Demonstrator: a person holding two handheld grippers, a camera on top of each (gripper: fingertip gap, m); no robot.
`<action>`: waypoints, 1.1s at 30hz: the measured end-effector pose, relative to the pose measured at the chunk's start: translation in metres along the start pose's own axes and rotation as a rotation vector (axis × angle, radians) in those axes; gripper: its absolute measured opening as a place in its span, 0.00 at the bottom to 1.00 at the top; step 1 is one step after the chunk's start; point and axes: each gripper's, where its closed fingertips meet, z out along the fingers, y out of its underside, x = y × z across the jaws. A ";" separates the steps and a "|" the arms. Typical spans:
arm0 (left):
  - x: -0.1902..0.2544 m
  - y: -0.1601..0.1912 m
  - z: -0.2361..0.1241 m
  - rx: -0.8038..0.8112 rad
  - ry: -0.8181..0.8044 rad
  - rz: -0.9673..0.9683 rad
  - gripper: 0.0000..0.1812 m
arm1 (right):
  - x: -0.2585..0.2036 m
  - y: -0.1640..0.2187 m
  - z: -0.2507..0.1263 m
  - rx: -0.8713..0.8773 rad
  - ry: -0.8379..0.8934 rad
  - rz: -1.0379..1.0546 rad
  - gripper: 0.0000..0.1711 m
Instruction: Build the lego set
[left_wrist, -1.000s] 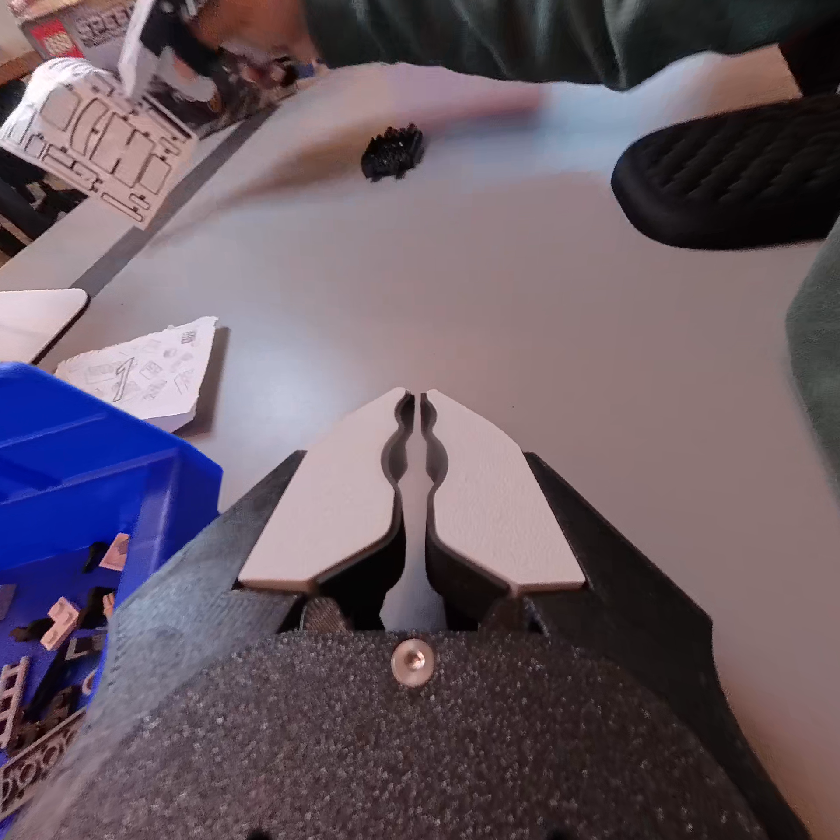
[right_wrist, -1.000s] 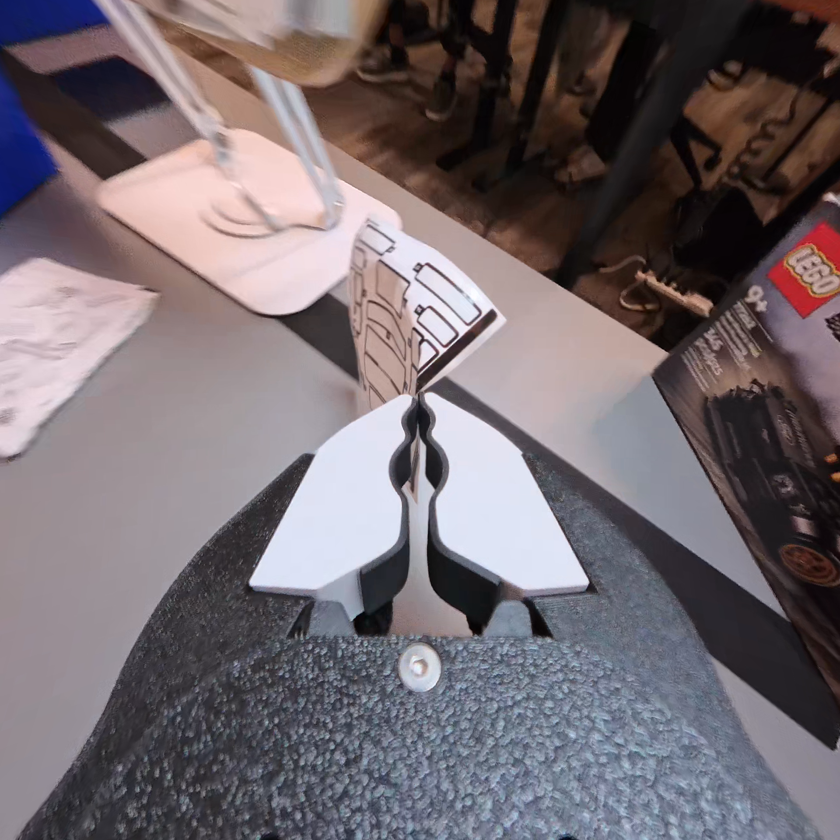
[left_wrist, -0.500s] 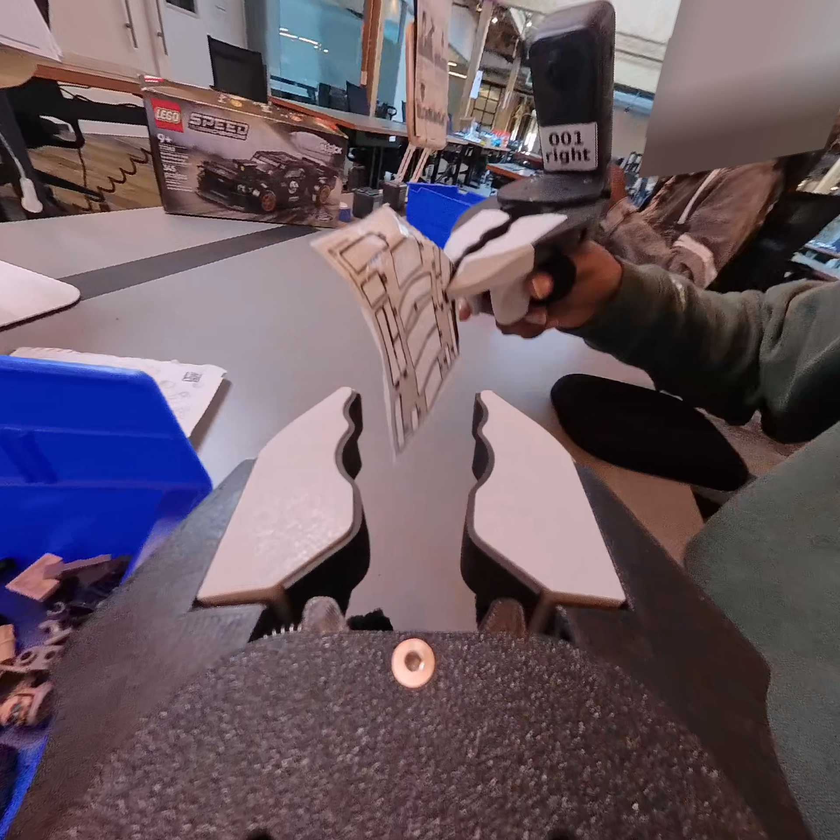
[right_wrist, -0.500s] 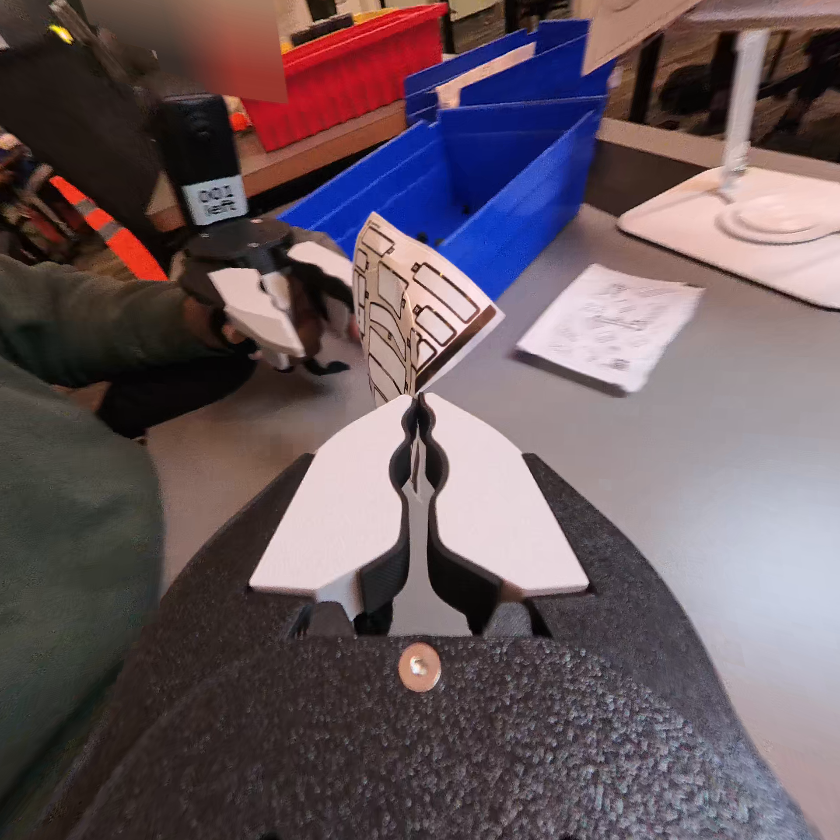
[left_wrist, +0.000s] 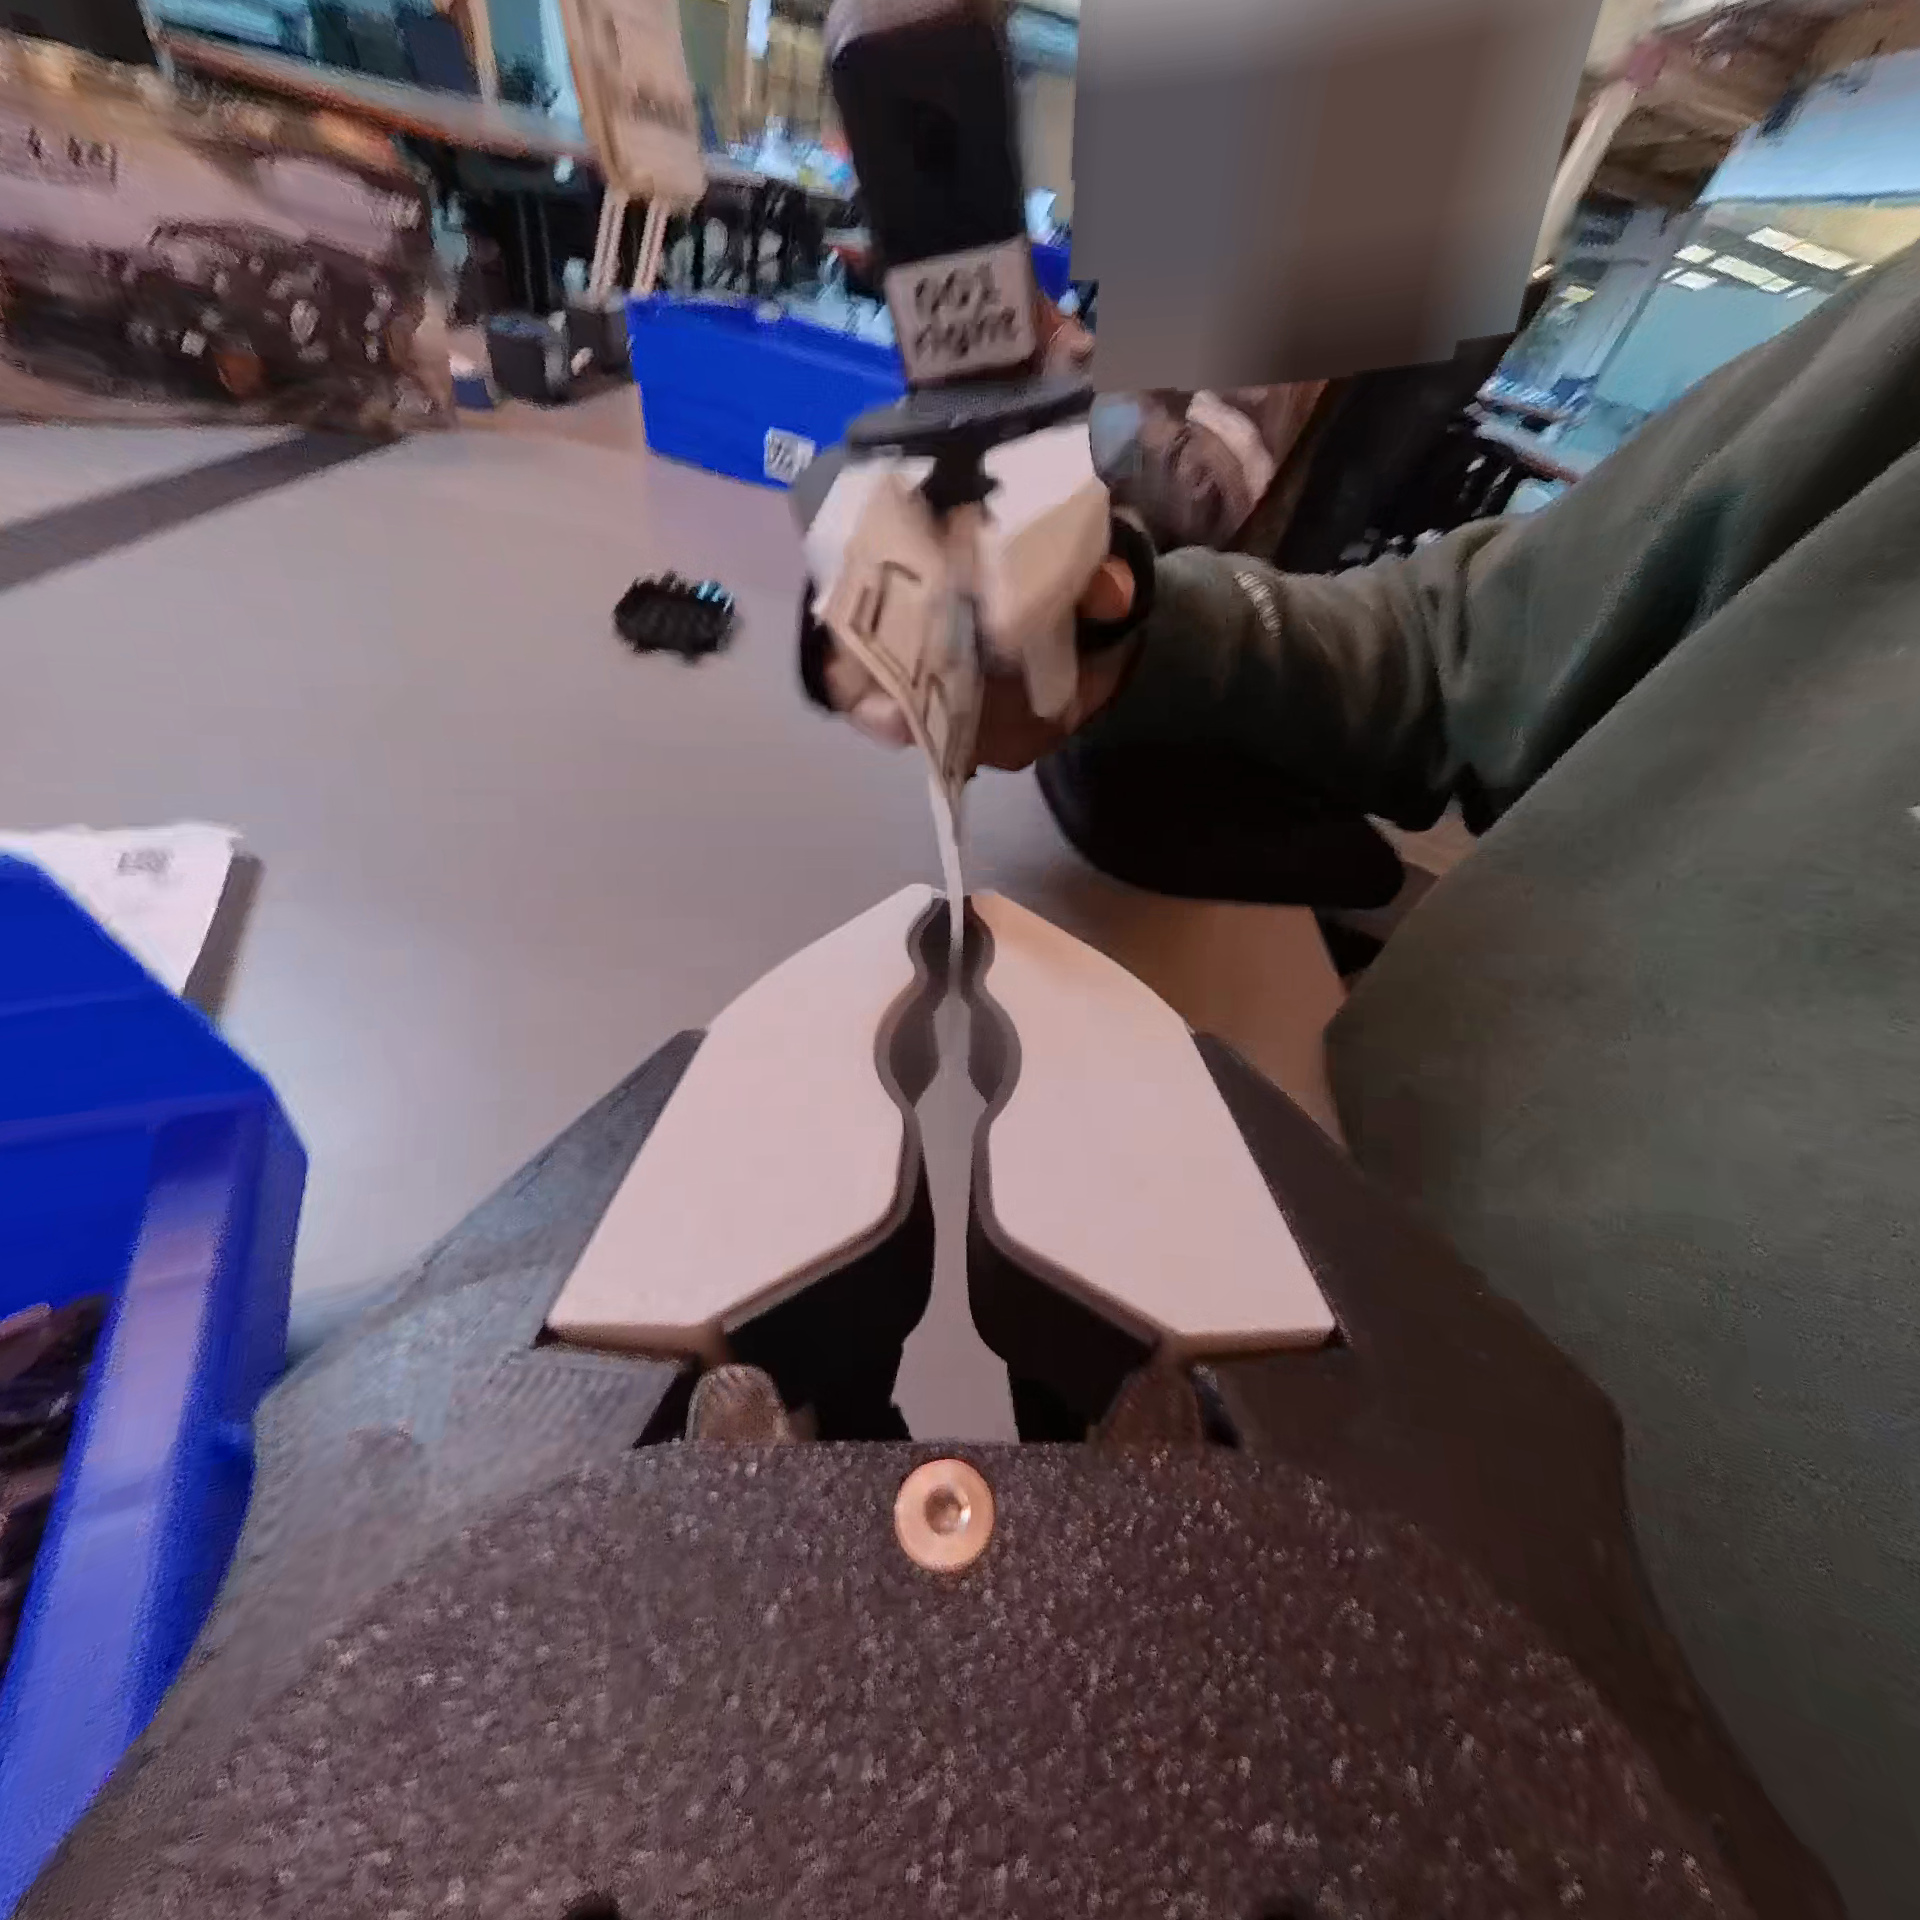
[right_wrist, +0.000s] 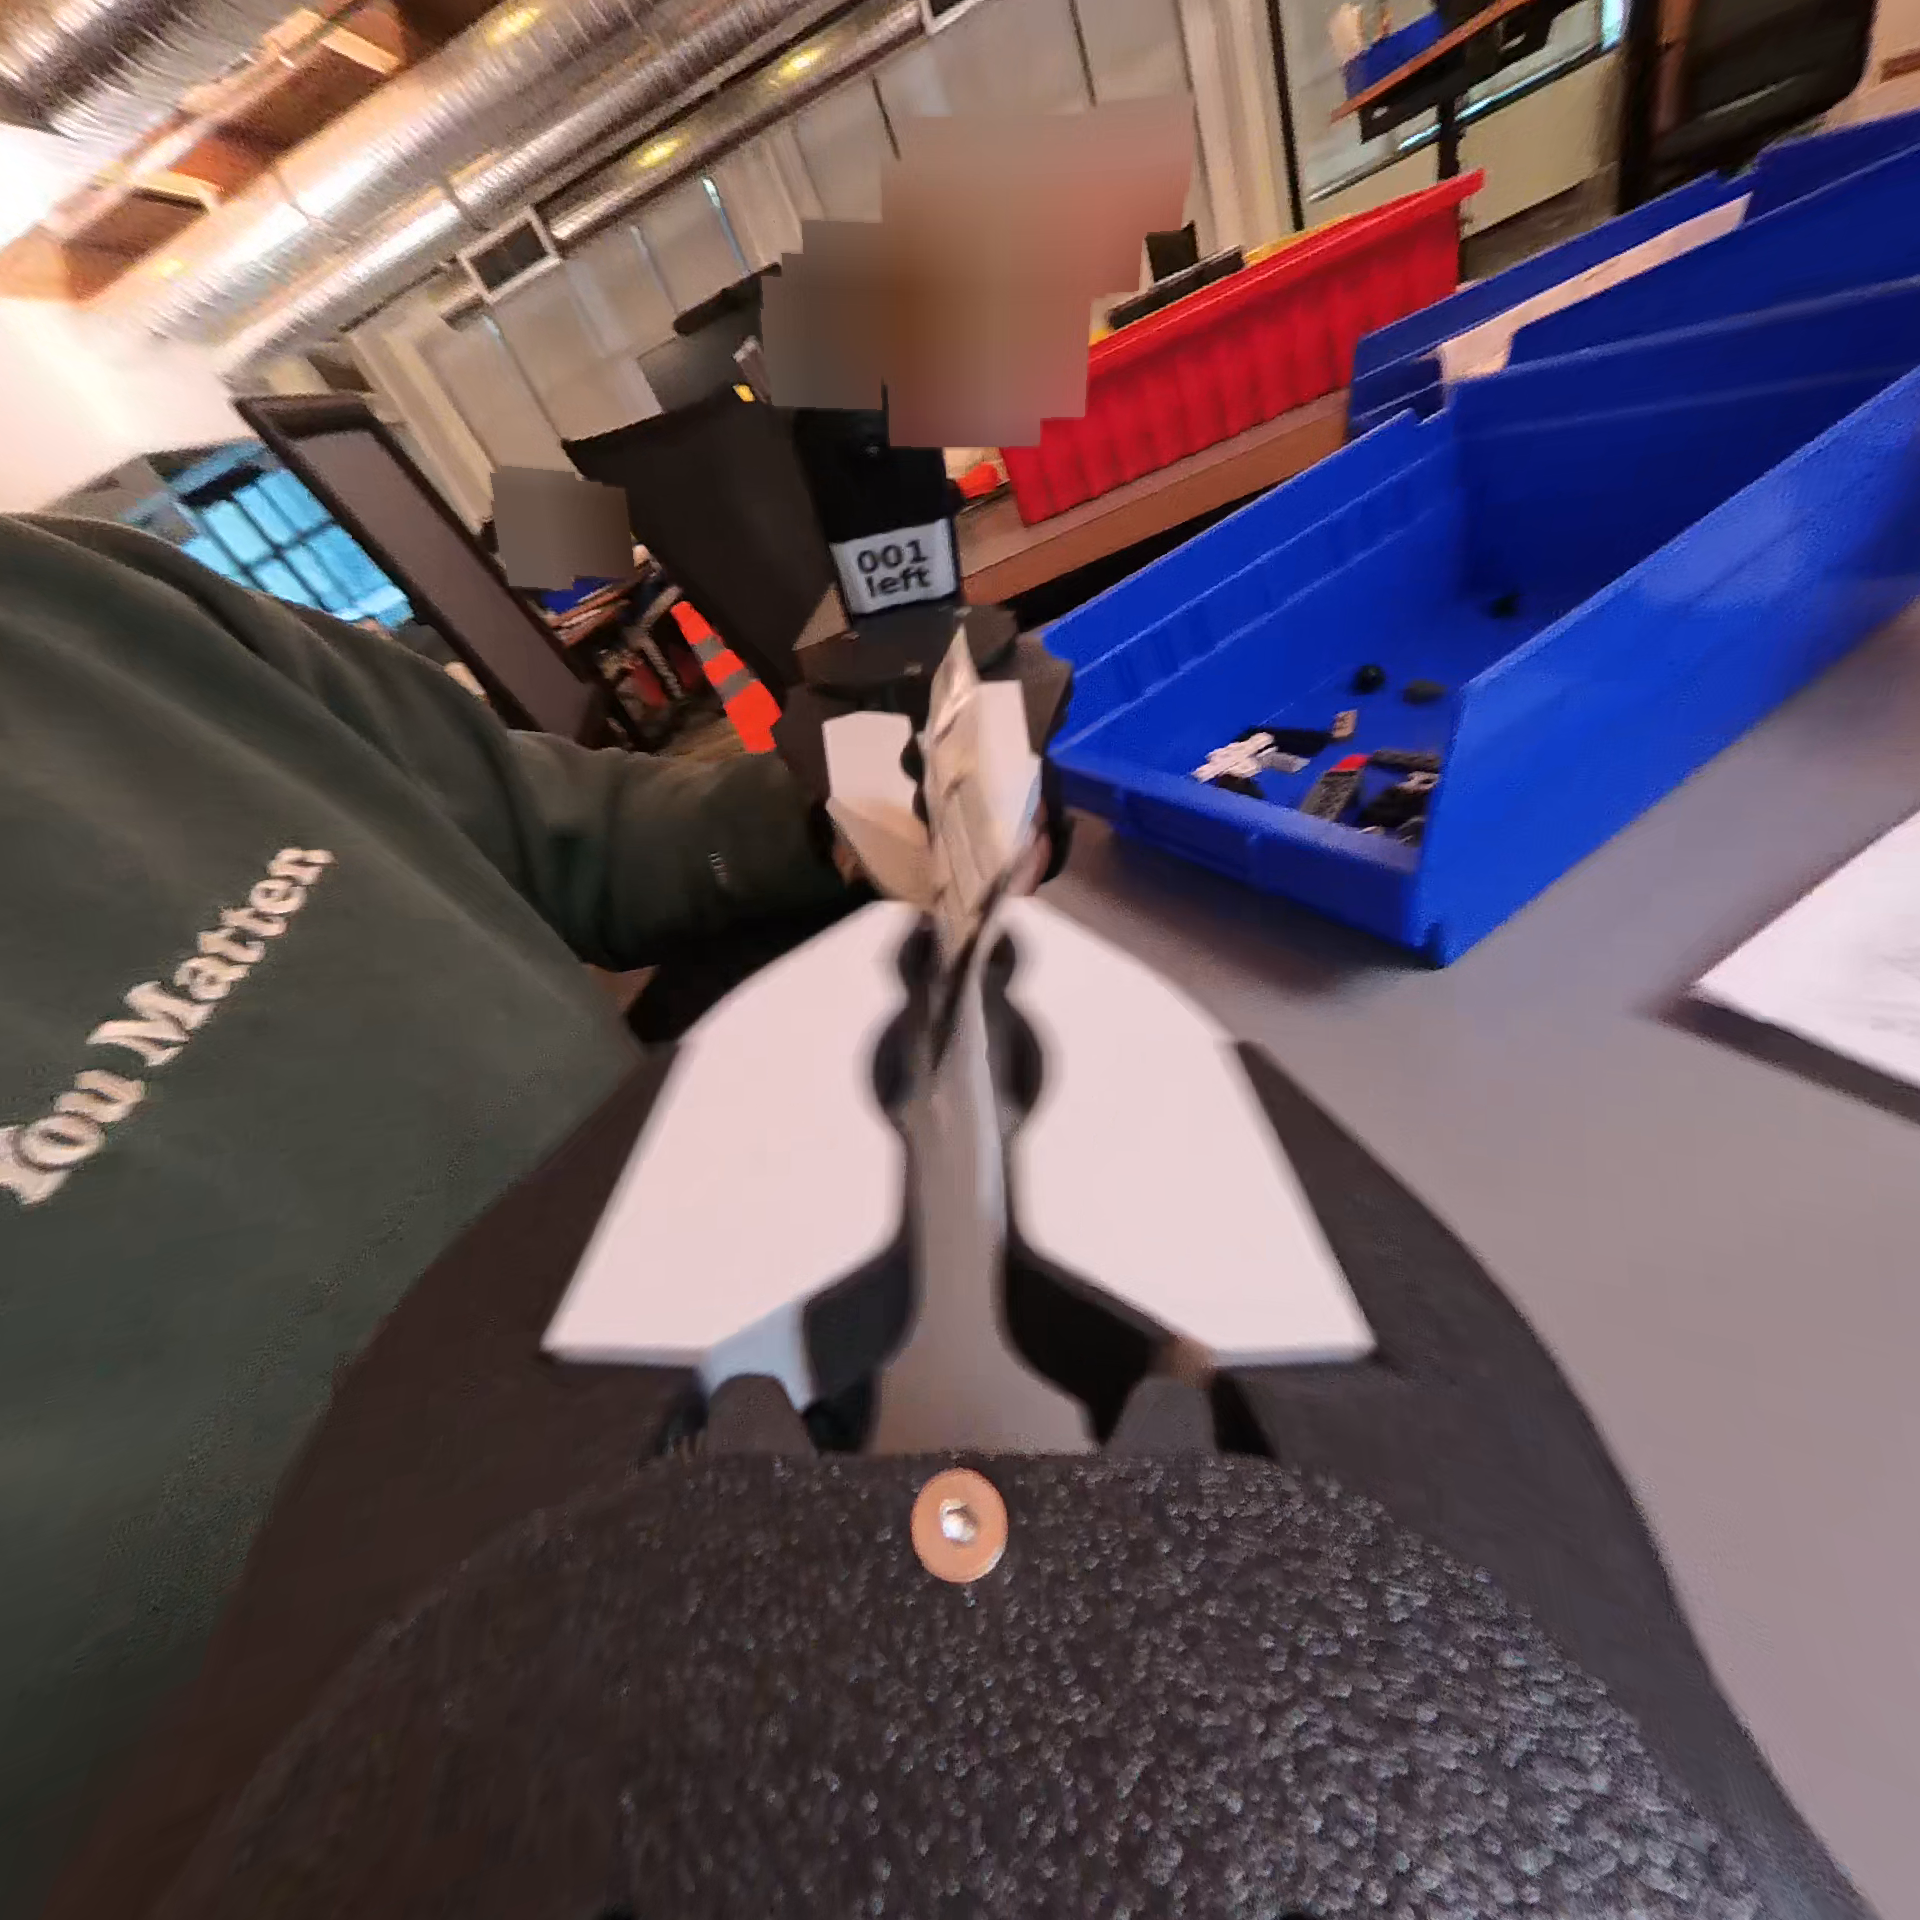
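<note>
A white sticker sheet with black outlines hangs in the air between my two grippers. My left gripper is shut on its near edge. My right gripper faces me and is shut on its far edge. In the right wrist view my right gripper pinches the sheet, and the left gripper holds the other end close behind it. A small black lego assembly lies on the grey table to the left of the right gripper.
A blue bin with loose lego parts stands at my left; it also shows in the right wrist view. A printed instruction sheet lies beside it. A lego box stands at the back. The person's green sleeve crosses at the right. The gap from one gripper's tips to the other's is roughly 5 cm.
My left gripper opened, moved up to the sheet and shut on its edge. My right gripper swung round with the sheet and came closer; both now hold it.
</note>
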 end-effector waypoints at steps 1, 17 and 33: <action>-0.005 0.003 -0.001 -0.018 -0.025 -0.025 0.01 | 0.004 -0.005 -0.001 0.020 0.023 -0.039 0.00; -0.015 0.013 0.000 0.026 0.107 -0.432 0.01 | 0.023 0.014 -0.003 -0.037 0.084 -0.085 0.00; -0.034 -0.020 -0.012 0.131 -0.044 -0.273 0.09 | 0.024 0.006 -0.015 -0.007 0.125 -0.087 0.00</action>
